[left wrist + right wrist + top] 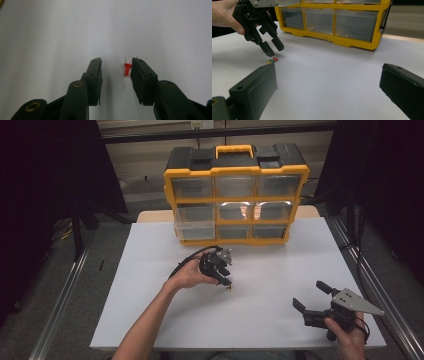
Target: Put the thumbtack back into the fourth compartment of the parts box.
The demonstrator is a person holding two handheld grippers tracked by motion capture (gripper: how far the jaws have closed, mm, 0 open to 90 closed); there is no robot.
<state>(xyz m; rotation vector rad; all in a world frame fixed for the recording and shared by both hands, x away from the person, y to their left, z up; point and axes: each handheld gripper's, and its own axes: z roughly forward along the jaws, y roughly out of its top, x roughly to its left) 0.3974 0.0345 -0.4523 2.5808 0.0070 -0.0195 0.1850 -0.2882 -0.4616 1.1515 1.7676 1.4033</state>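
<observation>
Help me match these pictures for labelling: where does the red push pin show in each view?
High view: a tiny speck on the white table at the left tool tips; its colour is too small to tell.
Left gripper view: red push pin right of centre, beside the right-hand jaw's inner face.
Right gripper view: red push pin at left, in a small coloured cluster below the left tool.
Shared landmark: the left tool.

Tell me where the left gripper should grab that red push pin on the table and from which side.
Grip the red push pin across its plastic head, coming straight down from above. It stands head-down with its metal point up, close against one jaw of the left gripper, so shift sideways to centre it; the thin point probably offers little hold.
</observation>
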